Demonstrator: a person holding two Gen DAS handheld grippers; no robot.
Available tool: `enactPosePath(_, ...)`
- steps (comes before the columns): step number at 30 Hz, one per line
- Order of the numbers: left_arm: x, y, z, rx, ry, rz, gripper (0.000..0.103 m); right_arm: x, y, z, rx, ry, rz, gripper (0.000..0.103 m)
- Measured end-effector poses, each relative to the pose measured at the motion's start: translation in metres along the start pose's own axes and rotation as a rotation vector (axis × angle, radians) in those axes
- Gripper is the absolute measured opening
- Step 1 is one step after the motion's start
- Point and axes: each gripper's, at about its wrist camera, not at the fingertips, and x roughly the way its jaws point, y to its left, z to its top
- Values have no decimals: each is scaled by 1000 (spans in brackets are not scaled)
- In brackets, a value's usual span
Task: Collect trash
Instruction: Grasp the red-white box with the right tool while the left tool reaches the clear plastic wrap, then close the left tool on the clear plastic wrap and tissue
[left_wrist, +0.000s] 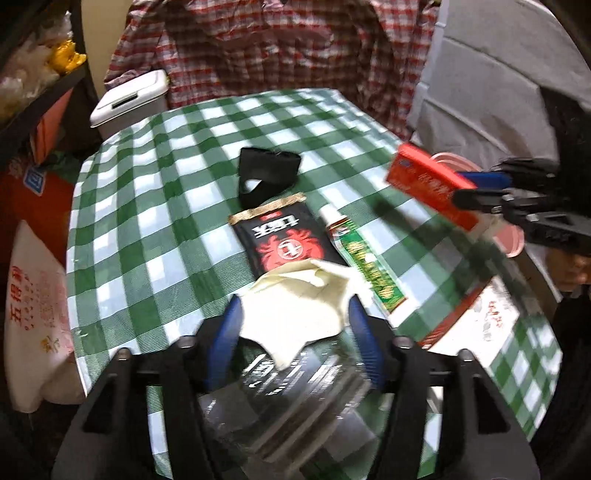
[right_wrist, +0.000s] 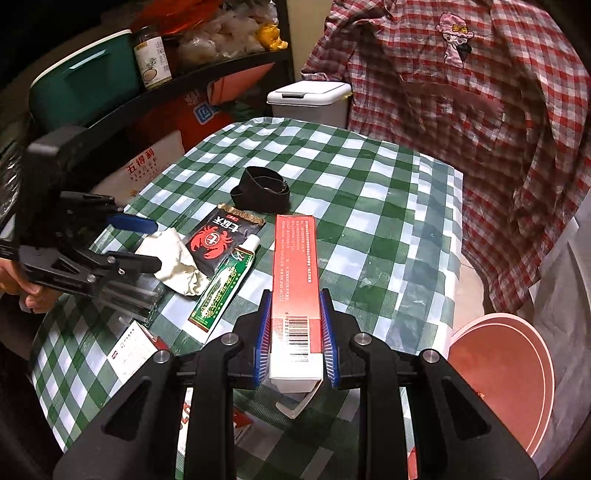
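Your right gripper (right_wrist: 294, 345) clamps the long red-and-white cardboard box (right_wrist: 295, 280) above the green checked tablecloth (right_wrist: 369, 206). Your left gripper (left_wrist: 291, 332) stands open around a clear plastic jar (left_wrist: 280, 402), over the crumpled cream tissue (left_wrist: 295, 306), left of the box.

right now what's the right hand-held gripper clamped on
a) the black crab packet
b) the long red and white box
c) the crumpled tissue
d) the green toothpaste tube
b: the right hand-held gripper has its blue pads pressed on both sides of the long red and white box, lifted above the checked tablecloth.
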Motion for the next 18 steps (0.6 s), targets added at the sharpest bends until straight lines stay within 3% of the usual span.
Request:
enactPosePath(9,12,17,-8,-40,70,11,63,-5,1,-2,0,-1,-1,25)
enactPosePath(18,14,15,-7,-36,49,36,63,-5,4,-2,-13,3,1,25)
